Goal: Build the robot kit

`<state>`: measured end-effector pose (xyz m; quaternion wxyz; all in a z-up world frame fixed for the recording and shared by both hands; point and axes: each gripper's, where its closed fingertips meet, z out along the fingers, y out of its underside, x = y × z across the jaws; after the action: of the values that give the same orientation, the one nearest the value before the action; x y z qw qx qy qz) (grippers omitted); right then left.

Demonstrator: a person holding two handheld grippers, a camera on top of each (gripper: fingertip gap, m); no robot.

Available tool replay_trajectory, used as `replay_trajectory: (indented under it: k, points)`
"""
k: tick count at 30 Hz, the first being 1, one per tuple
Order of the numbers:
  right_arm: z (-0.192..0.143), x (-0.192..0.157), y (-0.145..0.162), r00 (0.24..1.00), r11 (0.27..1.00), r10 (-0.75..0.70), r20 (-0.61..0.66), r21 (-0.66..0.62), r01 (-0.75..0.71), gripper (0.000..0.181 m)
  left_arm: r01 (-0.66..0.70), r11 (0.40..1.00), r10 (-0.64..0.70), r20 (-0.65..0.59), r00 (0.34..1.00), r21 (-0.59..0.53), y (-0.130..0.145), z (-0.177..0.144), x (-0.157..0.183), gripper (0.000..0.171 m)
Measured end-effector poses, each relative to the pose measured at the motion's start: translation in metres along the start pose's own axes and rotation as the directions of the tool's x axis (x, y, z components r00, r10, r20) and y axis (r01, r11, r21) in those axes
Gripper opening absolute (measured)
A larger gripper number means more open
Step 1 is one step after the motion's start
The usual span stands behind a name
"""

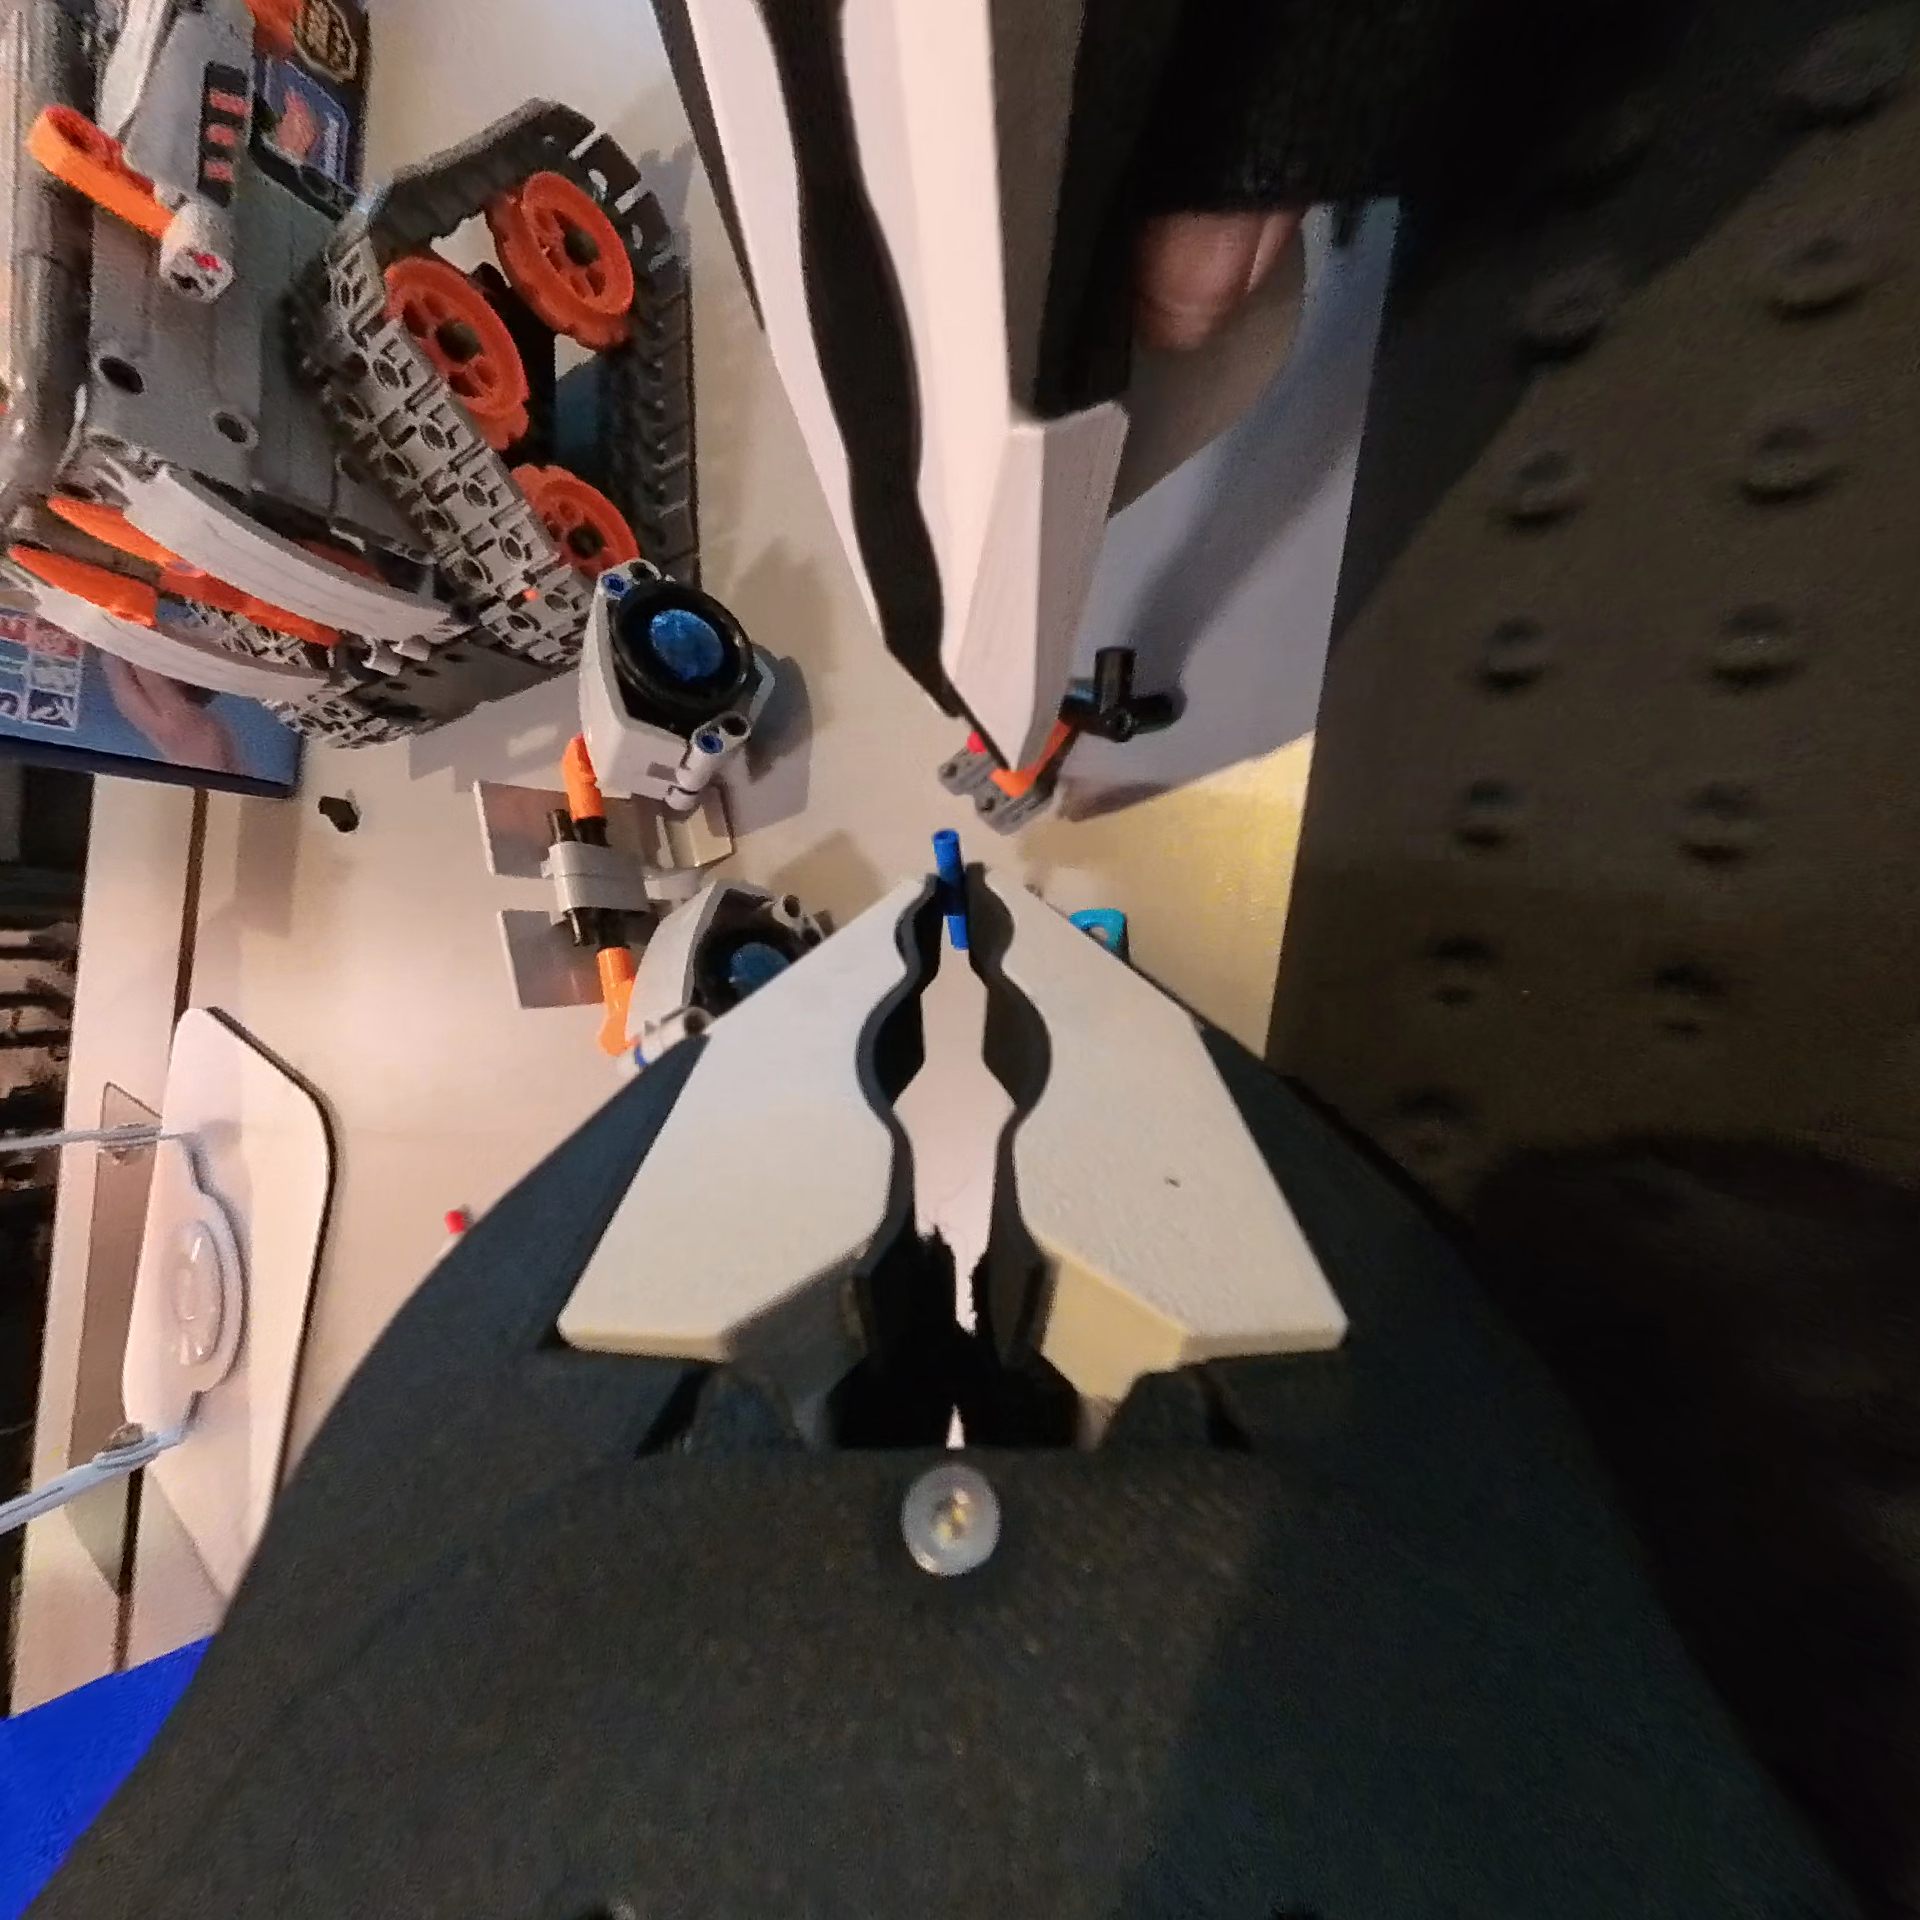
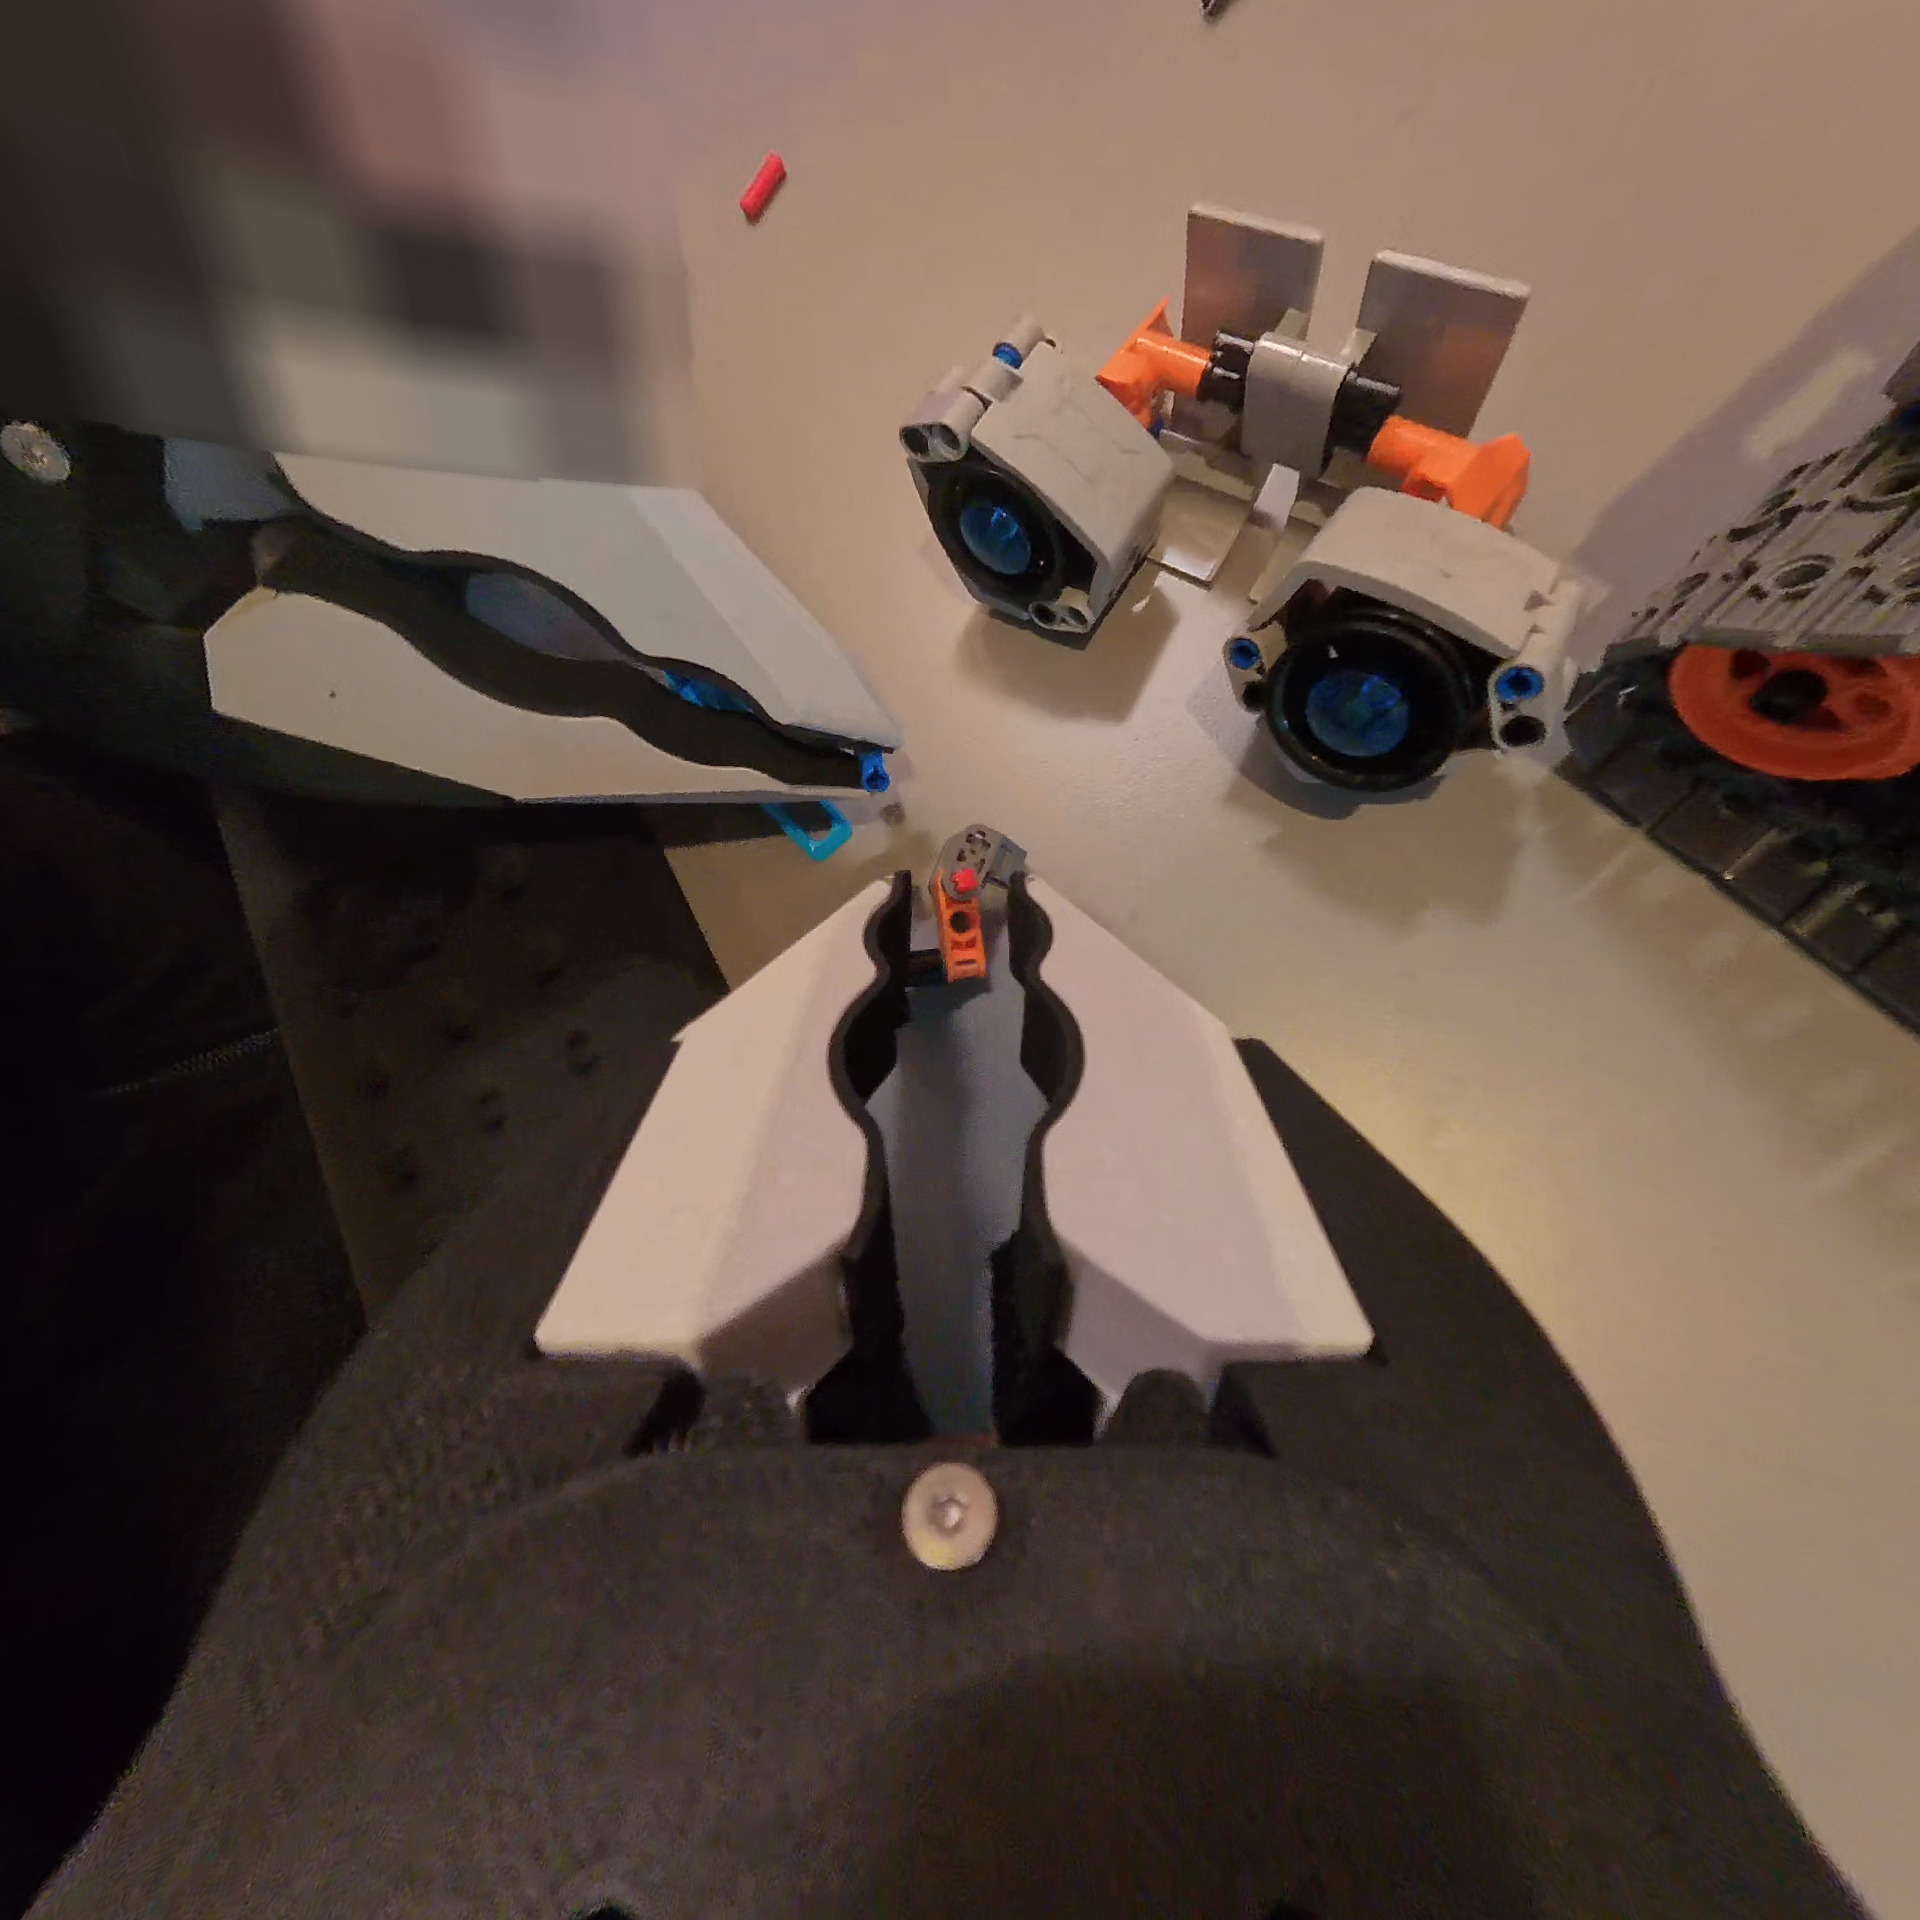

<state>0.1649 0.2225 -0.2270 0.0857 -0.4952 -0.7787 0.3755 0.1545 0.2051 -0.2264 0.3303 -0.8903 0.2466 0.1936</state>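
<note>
Your left claw was closed on a small blue pin, its tip poking past the fingertips. Your right claw pinched a small orange-and-grey brick piece, just beside the pin, above the counter near two grey lens units.

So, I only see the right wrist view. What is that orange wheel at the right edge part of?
Observer: A tracked vehicle, with three orange wheels inside its track.
Visitor: And the blue bit in the left tongs?
Observer: A blue pin, pinched at the tongs' tips, half sticking out.
Visitor: Anything hidden on my orange piece?
Observer: A black cross-shaped connector sticks out of it, beside the right tongs.
</note>
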Motion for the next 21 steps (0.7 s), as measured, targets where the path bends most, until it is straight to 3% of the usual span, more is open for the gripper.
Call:
replay_trajectory:
  k: [6,15,21]
  points:
    - [-0.008,-0.001,0.002,0.999,0.998,-0.053,0.001,-0.026,0.053,0.016,0.040,0.999,-0.040,-0.023,0.999,0.012,0.004,-0.002,-0.002,0.003]
    - [0.006,0.002,0.012,0.998,0.991,-0.066,0.005,-0.113,0.066,0.009,0.060,0.998,-0.058,-0.038,0.998,0.033,0.005,-0.004,0.000,0.003]
    - [0.005,0.000,0.004,0.997,0.995,-0.079,0.025,-0.055,0.080,0.006,0.067,0.997,-0.065,-0.042,0.997,0.042,0.004,-0.004,0.000,0.003]
